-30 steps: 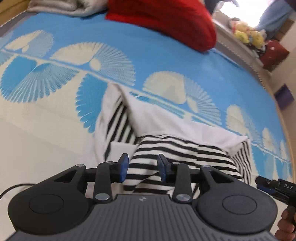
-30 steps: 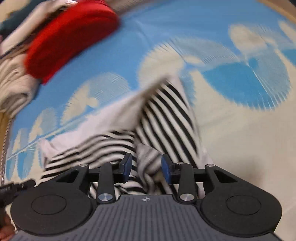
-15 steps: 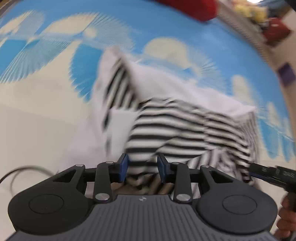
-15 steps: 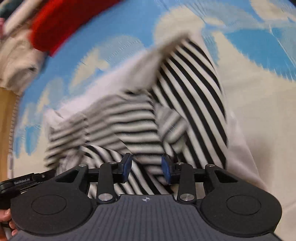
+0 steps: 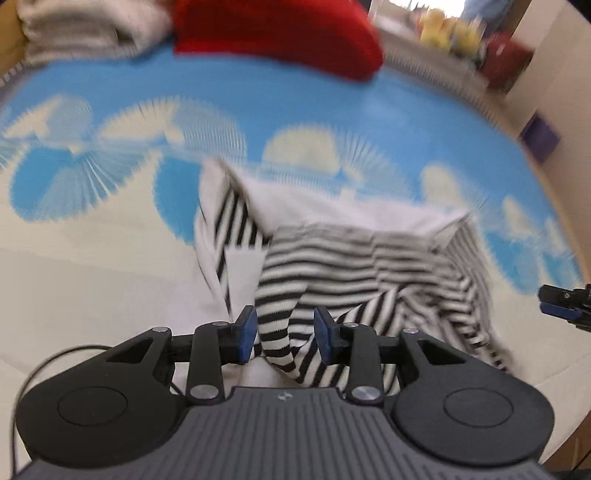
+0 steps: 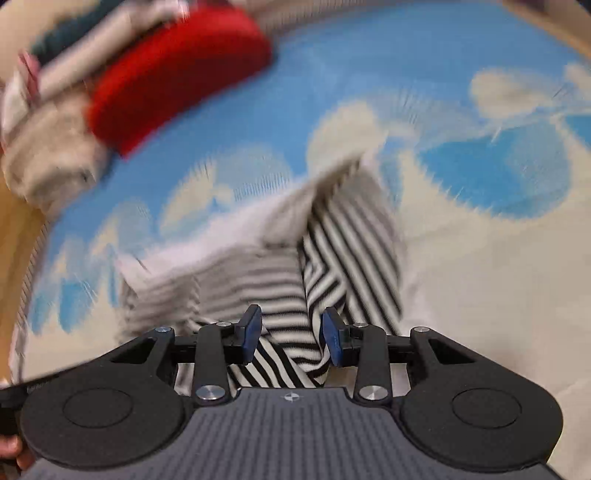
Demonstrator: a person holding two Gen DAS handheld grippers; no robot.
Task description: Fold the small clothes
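Striped garment [image 5: 354, 266], black and white with a plain white part, lies crumpled on a mat [image 5: 332, 107] that has a blue and cream fan pattern. Both views are blurred, so fine details are not clear.

The left hand-held gripper [image 5: 283, 334] is low over the near edge of the garment and looks forward along the mat. Its two blue pads [image 5: 246, 328] stand apart, and a raised fold of striped cloth comes up in the gap between them; I cannot tell if the pads touch the cloth. The right hand-held gripper [image 6: 291, 334] is in a similar low pose at the other near corner. Its pads [image 6: 332, 336] are also apart, with a striped fold between them, close to the right pad. In the left view the tip of the right hand-held gripper shows at the right edge, just beside the garment.

The far side of the garment is a white edge with two pointed corners that stand up a little. Beyond it the mat is bare blue until a red folded cloth [image 5: 280, 33] and a pale pile of clothes [image 5: 85, 26] at the far end. To the left of the garment the cream part of the mat is open
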